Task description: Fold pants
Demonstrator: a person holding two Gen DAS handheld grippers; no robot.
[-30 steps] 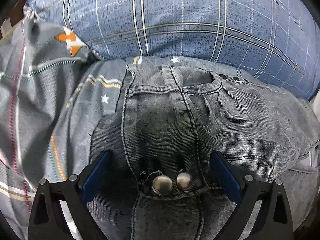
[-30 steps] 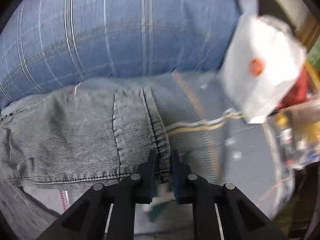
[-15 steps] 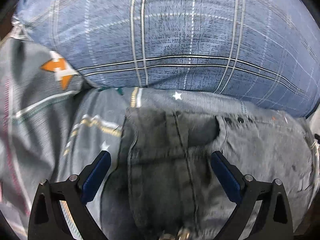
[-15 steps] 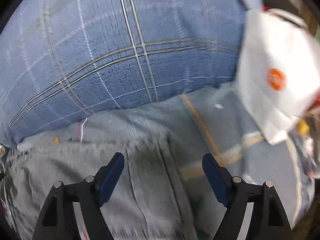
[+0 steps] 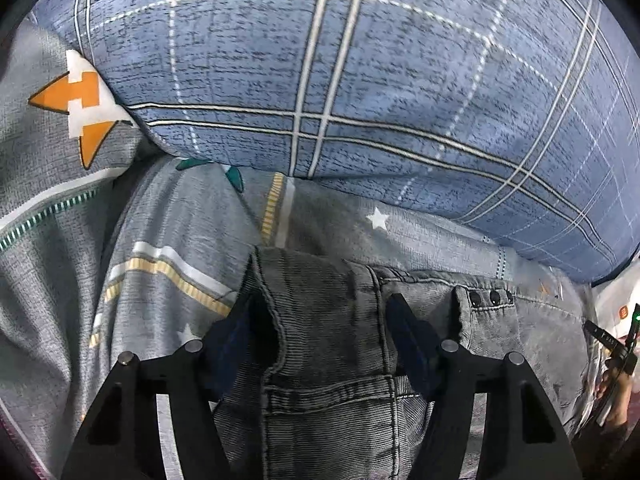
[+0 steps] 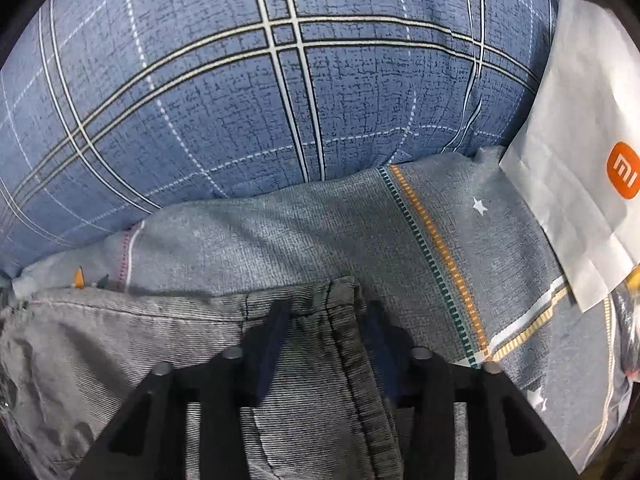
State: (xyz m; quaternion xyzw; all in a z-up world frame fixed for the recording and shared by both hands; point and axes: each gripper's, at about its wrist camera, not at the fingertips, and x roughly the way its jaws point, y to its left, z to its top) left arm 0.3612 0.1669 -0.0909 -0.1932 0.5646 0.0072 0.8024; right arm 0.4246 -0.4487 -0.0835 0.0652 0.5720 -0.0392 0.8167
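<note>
Much of the grey denim pants [image 5: 328,344] ran out under the lower edge of both wrist views, so their full outline could not be read. In the left wrist view only the waistband end showed at lower centre, with a belt loop and a row of dark rivets [image 5: 494,298] to the right; the rest was cut off by the black tong arms. At the far right edge a dark device with a small green light [image 5: 636,318] was too cramped to make out.

The left tongs [image 5: 320,316] pointed steeply down at the bed, their blue pads straddling the waistband corner. They had just been closing and stood partly open — whether the pads already pressed the denim could not be told, since the fabric hid the inner faces.

In the right wrist view the pants [image 6: 304,368] lay at lower centre and lower left, their thick seamed edge running down between the fingers. The right tongs [image 6: 324,320], also aimed steeply downward, had just been narrowing and stood partly open around that seam.

The pants lay on a grey patterned bedsheet [image 6: 320,232], just below a blue plaid pillow [image 6: 260,92] filling the upper frame. A white paper bag [image 6: 580,152] with an orange logo was cut off at the right edge.
</note>
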